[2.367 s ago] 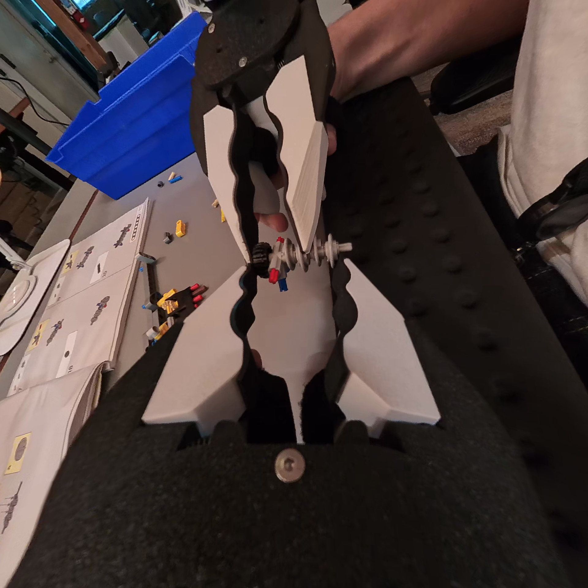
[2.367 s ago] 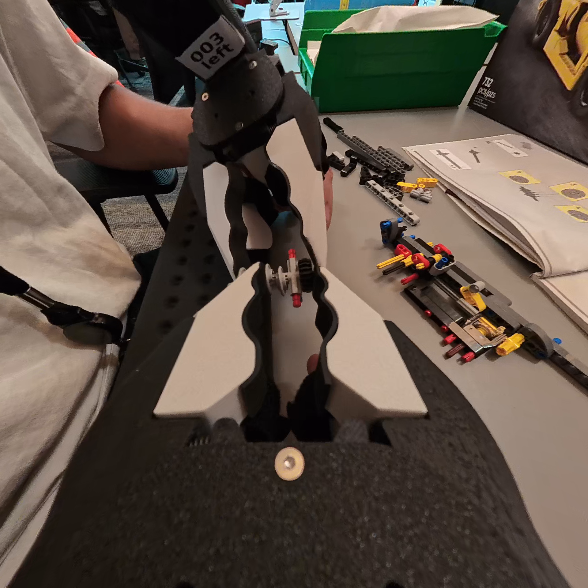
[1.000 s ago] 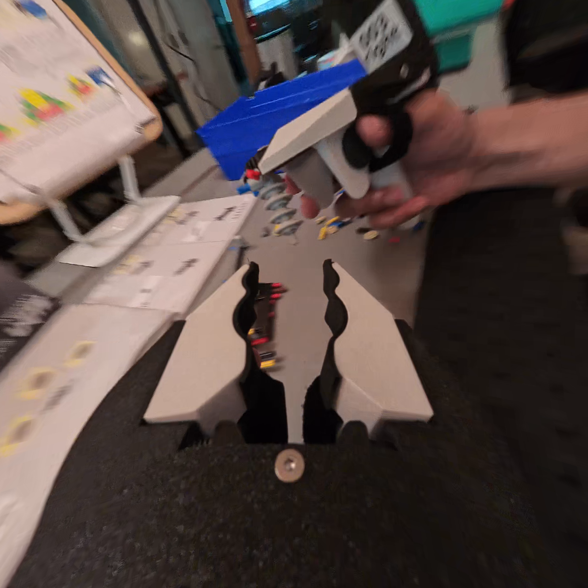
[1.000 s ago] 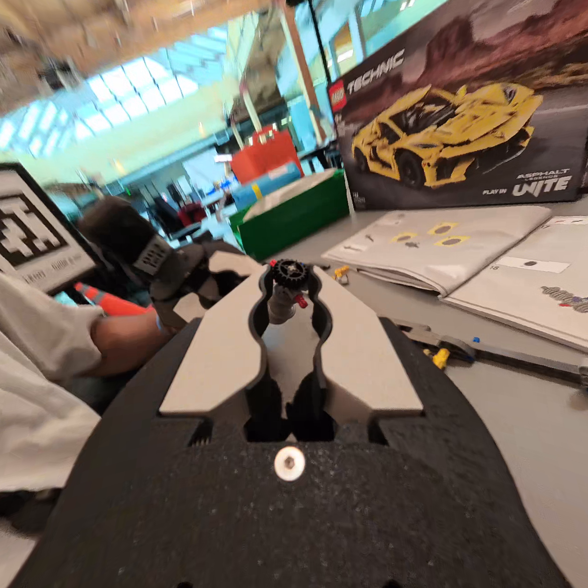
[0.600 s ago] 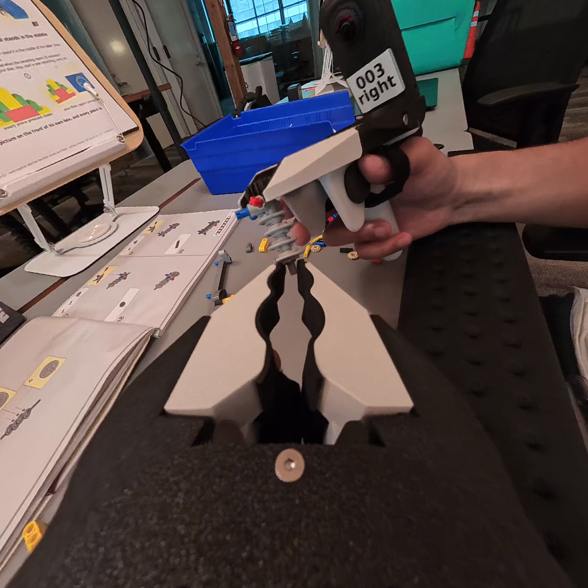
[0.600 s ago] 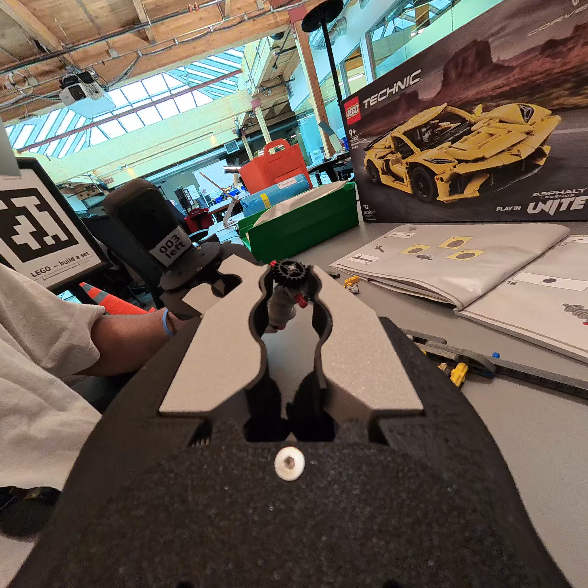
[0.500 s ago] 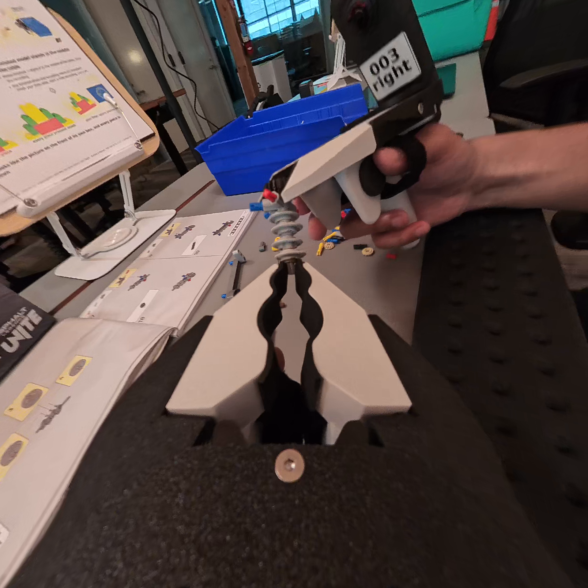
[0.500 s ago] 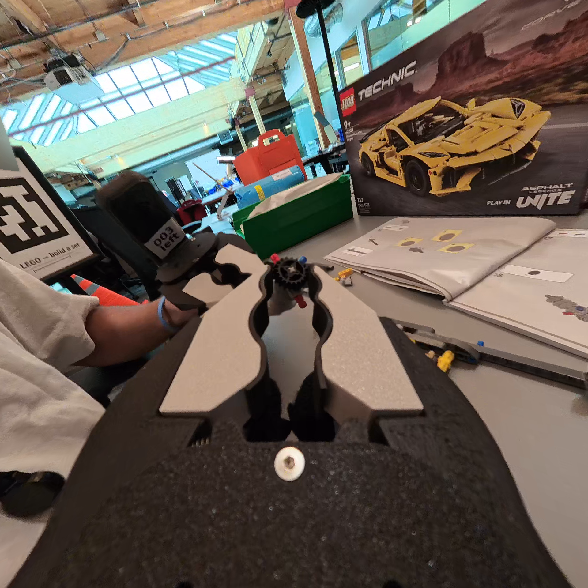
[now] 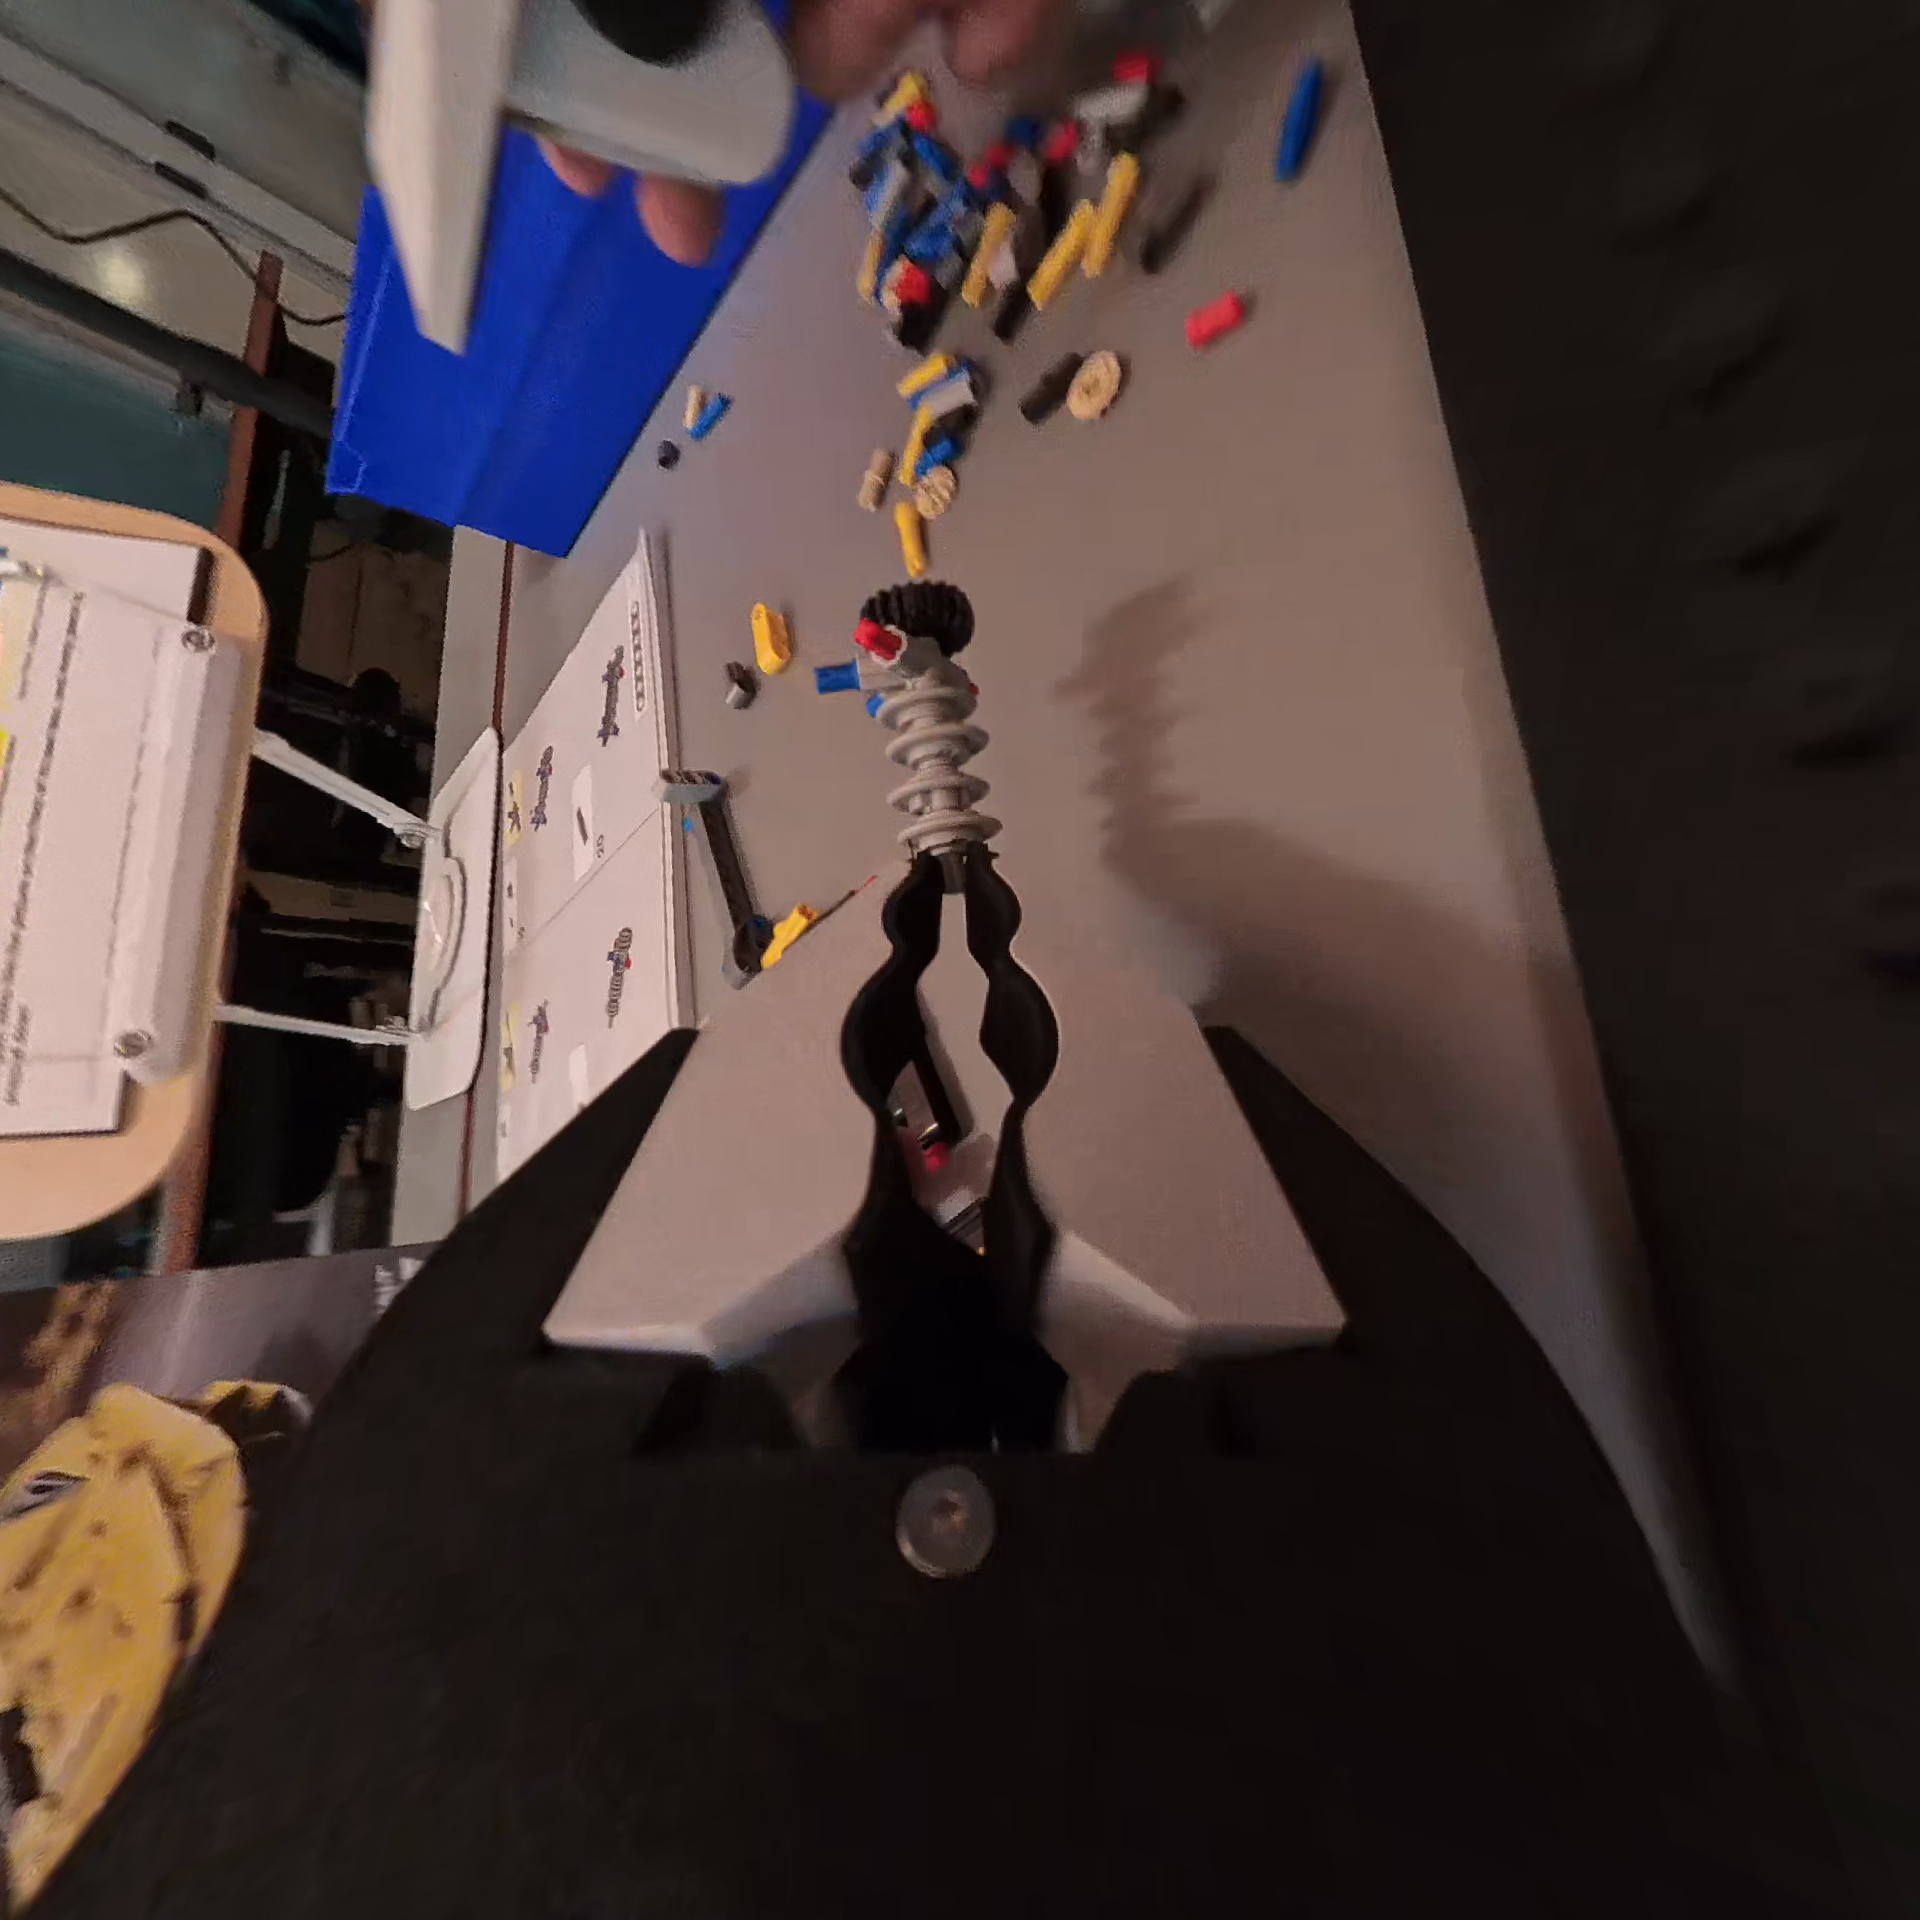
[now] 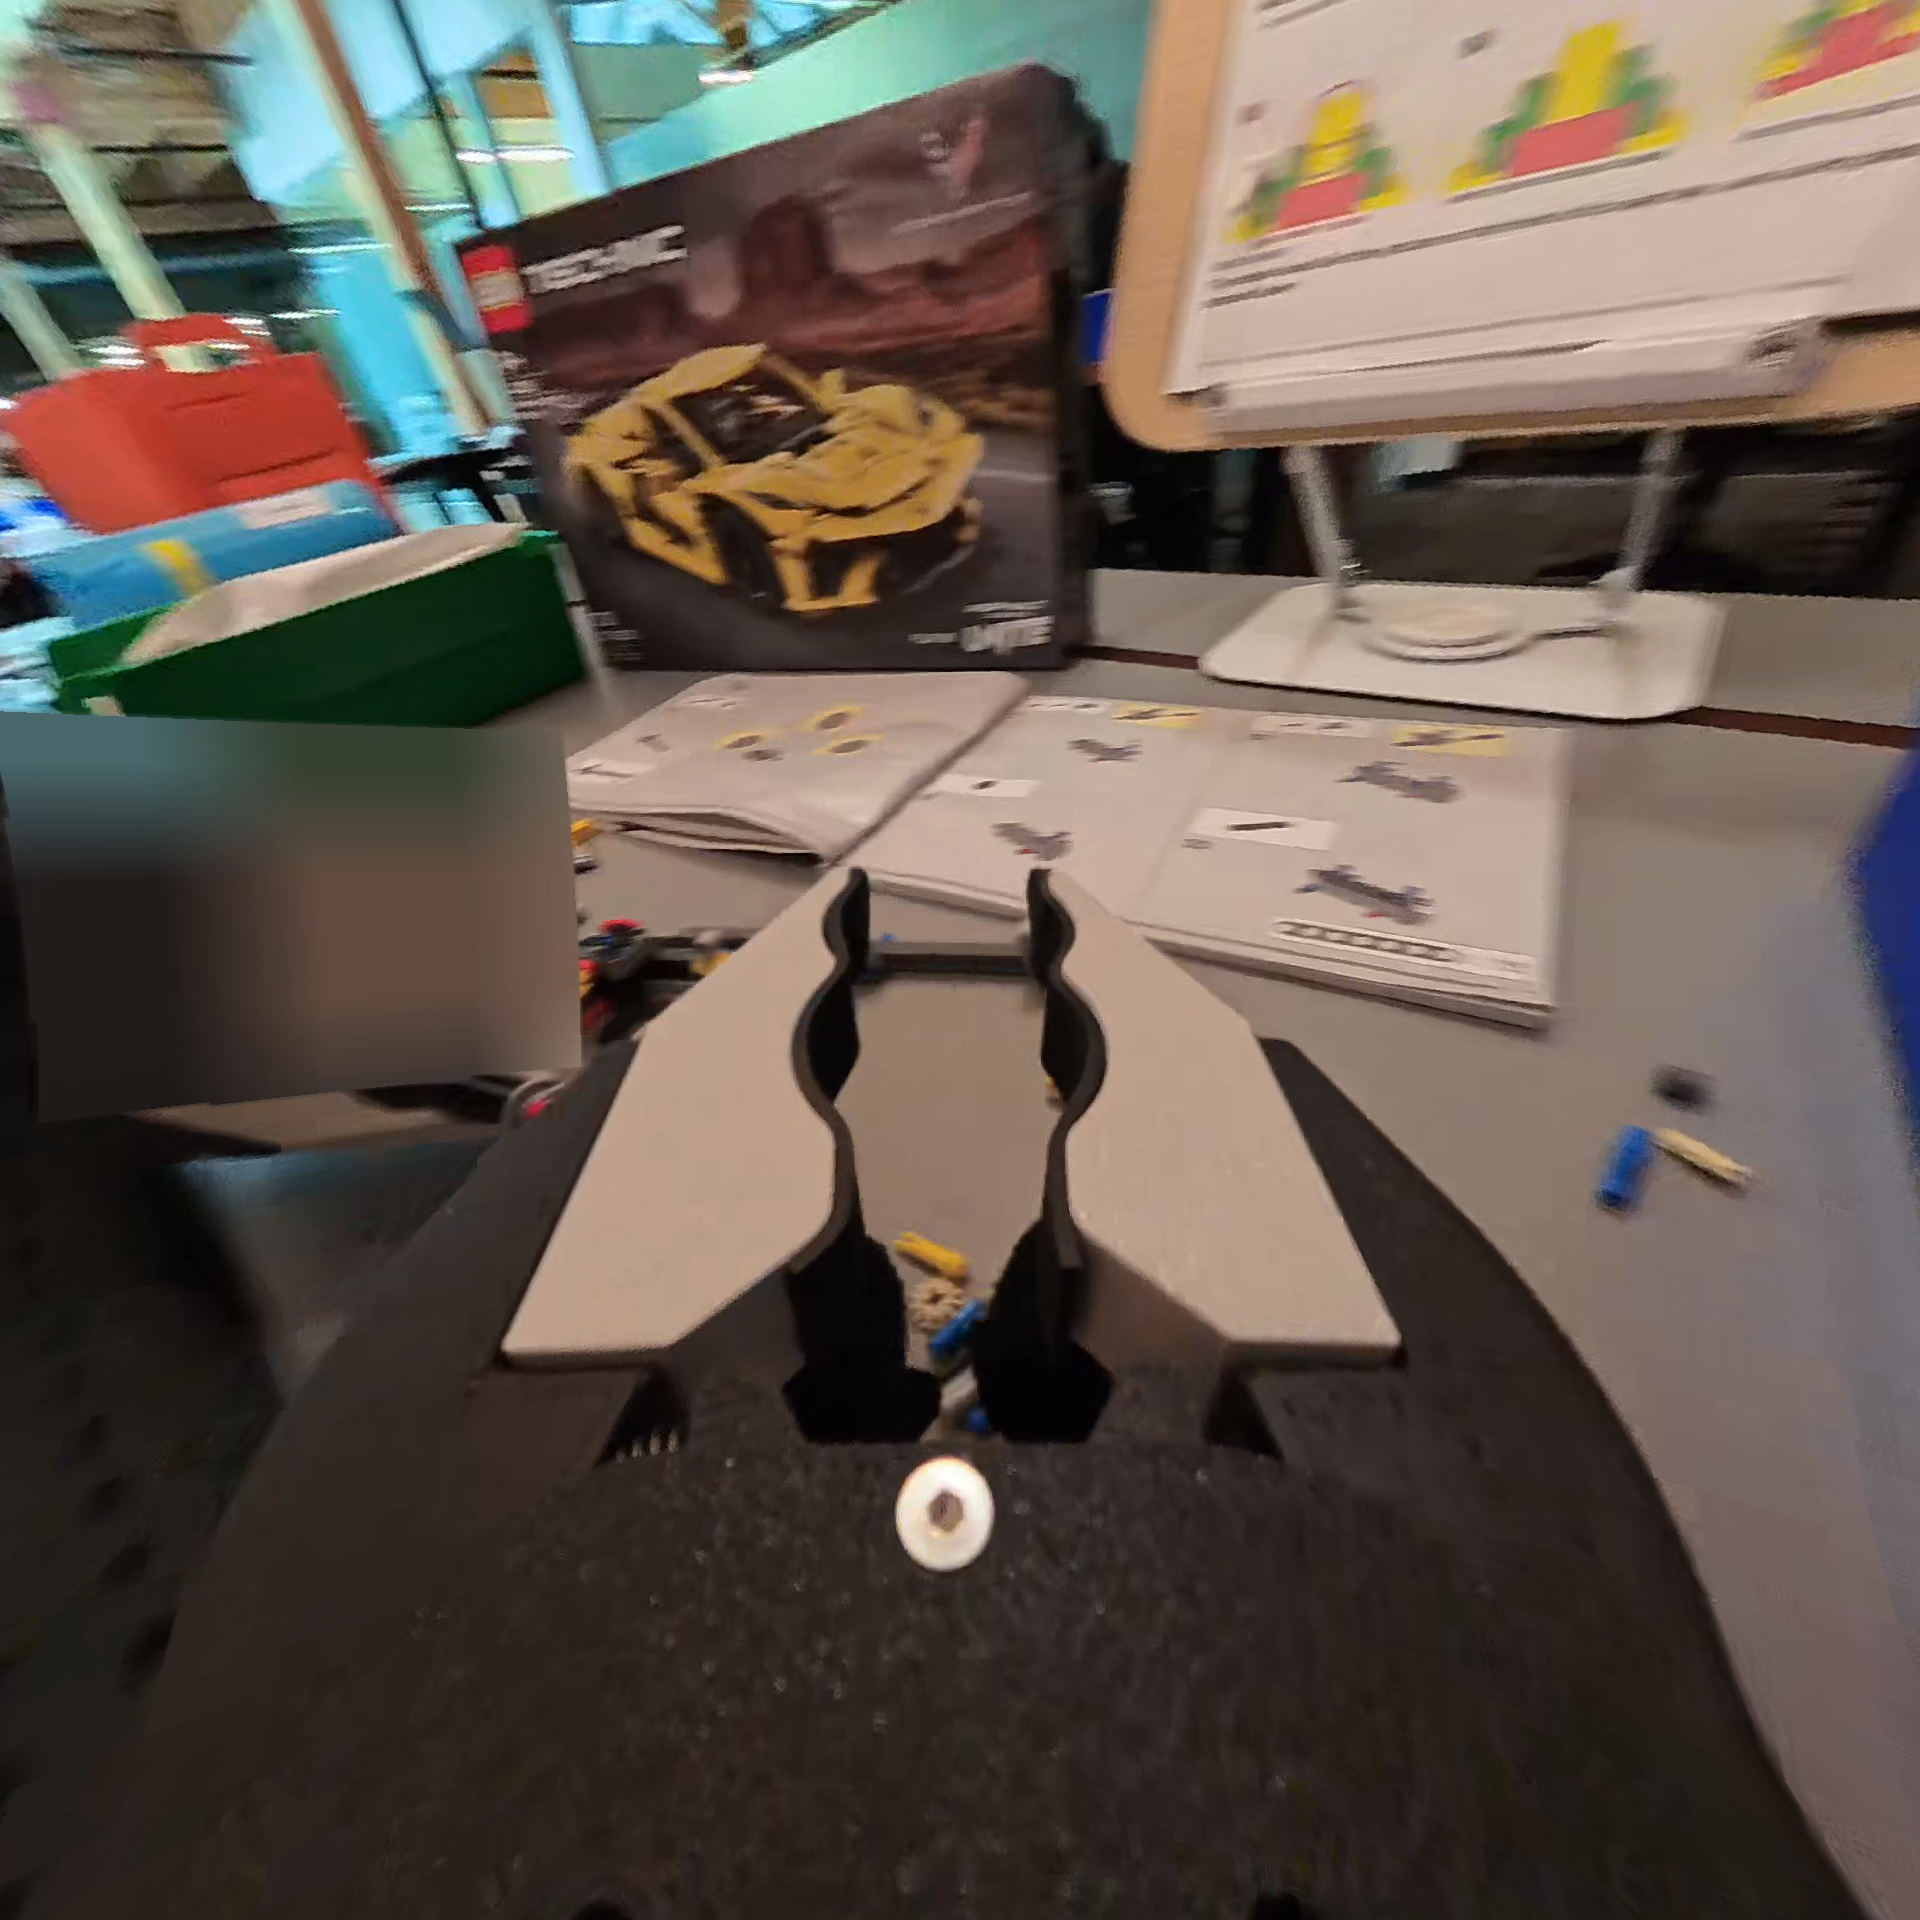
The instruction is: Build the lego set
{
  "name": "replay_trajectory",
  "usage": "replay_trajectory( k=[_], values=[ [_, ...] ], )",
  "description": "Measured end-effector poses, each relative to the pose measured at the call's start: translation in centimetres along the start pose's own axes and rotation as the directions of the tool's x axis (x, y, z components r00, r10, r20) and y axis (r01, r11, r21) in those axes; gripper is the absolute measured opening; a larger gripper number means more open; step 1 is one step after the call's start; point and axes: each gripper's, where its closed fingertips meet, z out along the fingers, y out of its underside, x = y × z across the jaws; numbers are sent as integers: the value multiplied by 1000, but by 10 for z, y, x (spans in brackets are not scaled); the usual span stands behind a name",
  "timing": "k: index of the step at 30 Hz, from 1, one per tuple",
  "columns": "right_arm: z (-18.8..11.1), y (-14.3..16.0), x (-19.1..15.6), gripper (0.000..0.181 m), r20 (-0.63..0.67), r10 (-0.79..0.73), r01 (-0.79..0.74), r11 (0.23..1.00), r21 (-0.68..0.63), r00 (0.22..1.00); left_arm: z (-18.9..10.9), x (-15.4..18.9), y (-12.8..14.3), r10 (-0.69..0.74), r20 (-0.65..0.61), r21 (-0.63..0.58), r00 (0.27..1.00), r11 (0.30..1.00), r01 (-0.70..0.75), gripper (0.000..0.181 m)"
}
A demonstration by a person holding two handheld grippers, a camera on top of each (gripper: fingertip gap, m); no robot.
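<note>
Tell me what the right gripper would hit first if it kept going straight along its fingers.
The right gripper is open and empty. Straight ahead, a thin dark beam crosses just past its fingertips, low on the table; beyond lies the open instruction booklet. Probably the beam first, though blur leaves depth uncertain.

I count two grippers: my left gripper and right gripper. One axle assembly, one open instruction booklet, one set box, one blue bin, one green bin. Loose pieces far right are too blurred to count.
</note>
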Motion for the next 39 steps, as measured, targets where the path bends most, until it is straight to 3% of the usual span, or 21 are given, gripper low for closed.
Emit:
replay_trajectory(
  k=[3,5,11,18,21,24,27,29,31,33,35,39],
  values=[
    [-5,-3,19,23,-136,-66,69,998,15,988,9,5,9,126,1,-52,992,991,-126,3],
    [-3,2,19,23,-146,-79,77,997,-16,986,12,7,9,177,-4,-57,984,983,-177,3],
    [1,9,18,22,-113,-46,41,998,-52,992,12,16,11,104,-107,-45,989,993,-109,3],
    [0,11,34,23,-131,46,-52,997,-49,990,7,19,13,-60,-181,-62,982,997,49,9],
    [1,14,41,24,-166,38,-48,997,-61,985,-1,15,12,-200,-171,-60,965,979,193,22],
    [2,17,44,25,-191,17,-32,997,-73,981,-19,9,11,-396,-128,-44,909,918,394,26],
    [1,16,44,29,-208,19,-34,997,-67,978,-52,-5,11,-643,-23,37,765,764,644,26],
    [2,16,44,32,-207,35,-51,996,-71,978,-79,-21,23,-797,80,139,598,603,785,26],
    [4,18,42,39,-192,46,-64,994,-87,980,-121,-49,39,-885,223,315,408,462,829,23],
    [5,16,39,45,-169,41,-57,995,-88,985,-155,-59,48,-946,212,414,246,315,854,22],
    [6,13,36,47,-157,30,-42,996,-76,987,-177,-55,64,-966,210,417,153,230,879,23],
    [10,16,33,59,-141,18,-29,996,-81,990,-205,-13,129,-949,315,244,4,85,966,37]
  ],
)
